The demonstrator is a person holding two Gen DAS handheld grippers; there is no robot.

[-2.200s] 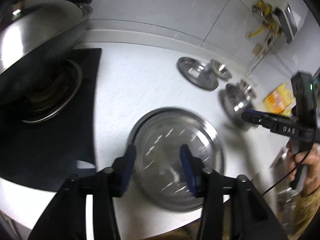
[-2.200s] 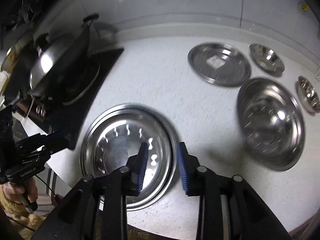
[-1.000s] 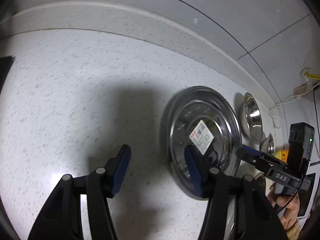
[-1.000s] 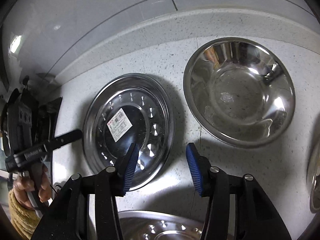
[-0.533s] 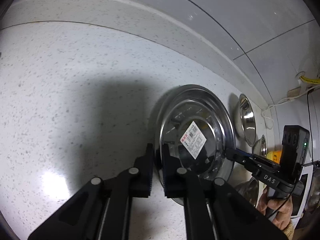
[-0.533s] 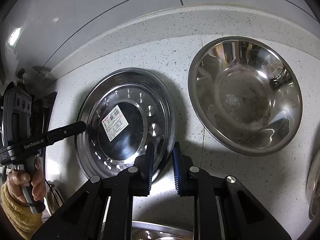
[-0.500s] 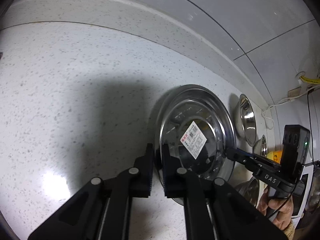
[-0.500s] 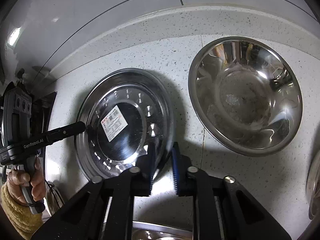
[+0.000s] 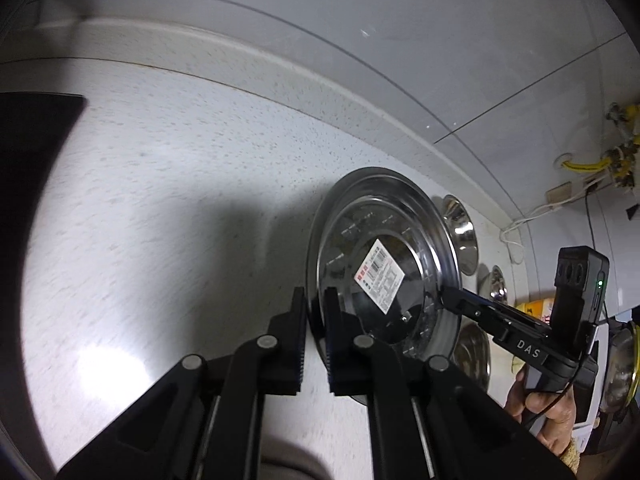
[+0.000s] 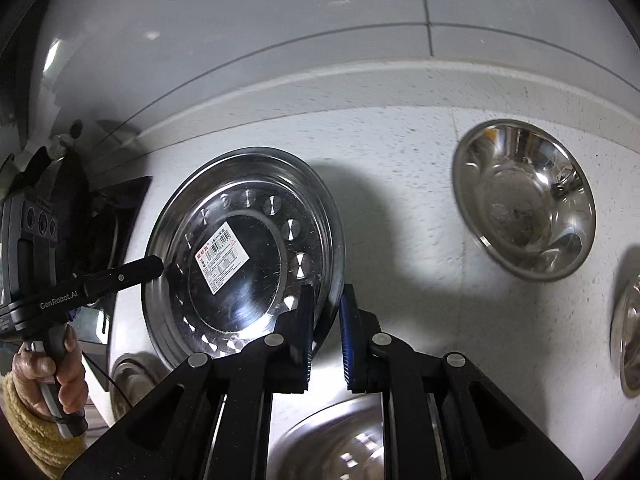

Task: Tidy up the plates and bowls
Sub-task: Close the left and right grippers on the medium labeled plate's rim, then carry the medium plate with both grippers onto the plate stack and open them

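The left gripper [image 9: 314,334] points steeply down, its fingers [image 9: 298,332] clamped on a rim. The right gripper [image 10: 326,334] also points down, its fingers [image 10: 306,334] clamped likewise. A hand [image 10: 48,364] in a yellow sleeve [image 10: 30,432] grips the left handle.

My left wrist camera close behind my left jaws, angled down at the countertop [image 9: 160,184], my right wrist camera likewise, from the opposite side, both sharing the labelled steel plate [image 9: 384,240] [image 10: 248,216] at my fingertips

Glossy steel plate [image 10: 256,216] with paper label [image 10: 222,256], matt speckled stone counter [image 9: 160,184]
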